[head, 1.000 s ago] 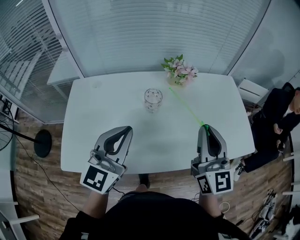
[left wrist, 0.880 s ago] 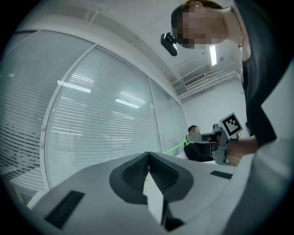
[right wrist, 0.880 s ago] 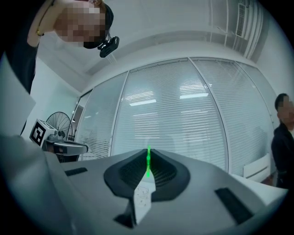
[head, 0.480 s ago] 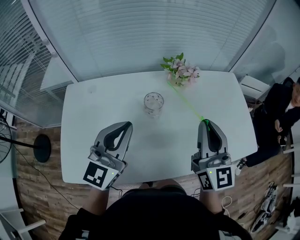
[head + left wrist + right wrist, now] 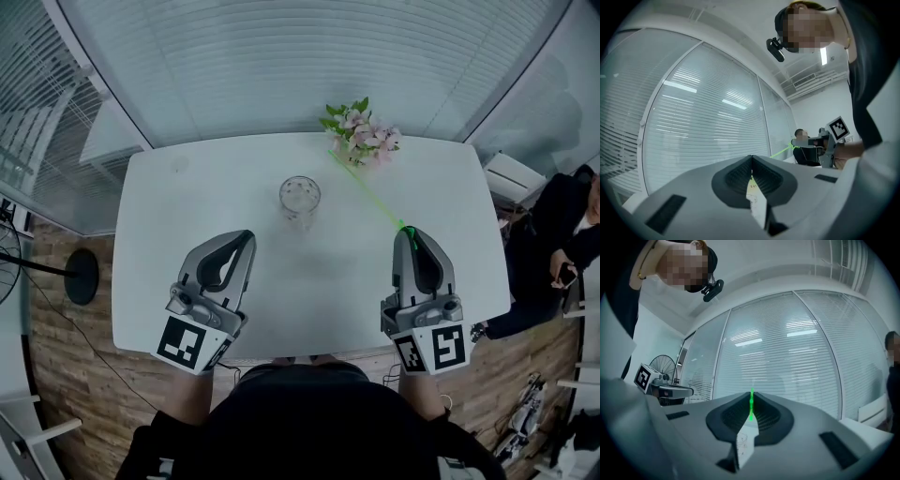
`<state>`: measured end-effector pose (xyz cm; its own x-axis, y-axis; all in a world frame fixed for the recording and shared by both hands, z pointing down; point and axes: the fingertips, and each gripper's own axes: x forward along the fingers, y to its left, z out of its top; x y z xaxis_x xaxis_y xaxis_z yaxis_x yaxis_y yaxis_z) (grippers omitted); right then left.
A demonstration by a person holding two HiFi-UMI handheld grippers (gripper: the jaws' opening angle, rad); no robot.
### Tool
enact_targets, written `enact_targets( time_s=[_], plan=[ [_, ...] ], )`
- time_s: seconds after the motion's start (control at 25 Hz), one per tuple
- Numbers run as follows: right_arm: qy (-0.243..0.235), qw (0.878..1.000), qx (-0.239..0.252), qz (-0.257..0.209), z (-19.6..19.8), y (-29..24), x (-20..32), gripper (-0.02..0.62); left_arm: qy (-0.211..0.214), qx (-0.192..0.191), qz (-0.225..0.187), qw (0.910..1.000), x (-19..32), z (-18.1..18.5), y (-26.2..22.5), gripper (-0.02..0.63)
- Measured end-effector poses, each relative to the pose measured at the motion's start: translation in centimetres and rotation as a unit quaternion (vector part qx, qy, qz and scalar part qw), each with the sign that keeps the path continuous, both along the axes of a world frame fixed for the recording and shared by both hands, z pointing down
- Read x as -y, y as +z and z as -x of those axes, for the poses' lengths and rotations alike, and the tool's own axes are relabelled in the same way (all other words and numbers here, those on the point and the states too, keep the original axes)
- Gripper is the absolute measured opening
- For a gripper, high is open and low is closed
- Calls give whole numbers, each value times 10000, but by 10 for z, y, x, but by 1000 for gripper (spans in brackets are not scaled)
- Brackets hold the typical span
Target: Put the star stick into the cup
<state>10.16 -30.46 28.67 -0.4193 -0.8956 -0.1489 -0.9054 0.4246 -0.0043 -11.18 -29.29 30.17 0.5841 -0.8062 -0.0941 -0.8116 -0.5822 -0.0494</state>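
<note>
The star stick [image 5: 371, 195] was a thin, bright green, slightly see-through rod. It was not in the cup [image 5: 301, 198]. The right gripper [image 5: 409, 232] held it by its near end above the table's [image 5: 178, 225] right half, not far from the near edge. From the jaw tips it slanted away and to the left, and its far end reached the foot of the flowers [image 5: 361, 137] at the table's far edge. The star itself could not be made out there, as that end was lost against the leaves. In the right gripper view the jaws were drawn in tight on the rod, which showed as a glowing green line standing in the seam between the dark ribbed pads.

The left gripper [image 5: 246, 238] hung over the left half of the table, near the near edge and well apart from the right one. Its jaws were pressed together with nothing between them (only a paper label showed lower down in the slot).

The cup was a clear glass with a faint speckled pattern. It stood upright around the middle of the table, a little toward the far edge, between the two grippers and beyond them, with the stick passing to its right without touching it. The flowers were pink with green leaves.

Past the table's right edge sat a person [image 5: 553, 246] in dark clothes. A round black stand base [image 5: 81, 277] rested on the wooden floor off the left edge.
</note>
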Motion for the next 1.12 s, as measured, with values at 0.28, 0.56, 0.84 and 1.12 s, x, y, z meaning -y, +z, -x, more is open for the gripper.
enact_targets(
  time_s=[0.28, 0.56, 0.84, 1.12],
  plan=[
    [-247, 9996, -53, 122, 0, 14, 8, 21, -138, 4, 99, 9999, 3, -9, 7, 14],
    [-470, 9982, -68, 358, 9, 38, 11, 21, -203, 33, 157, 9997, 6, -14, 14, 14],
    [-614, 9966, -143, 525, 19, 60, 16, 21, -188, 67, 246, 9995, 8, -18, 23, 14],
    [-765, 9940, -187, 762, 34, 79, 17, 21, -177, 72, 303, 9994, 9, -18, 27, 14]
  ],
)
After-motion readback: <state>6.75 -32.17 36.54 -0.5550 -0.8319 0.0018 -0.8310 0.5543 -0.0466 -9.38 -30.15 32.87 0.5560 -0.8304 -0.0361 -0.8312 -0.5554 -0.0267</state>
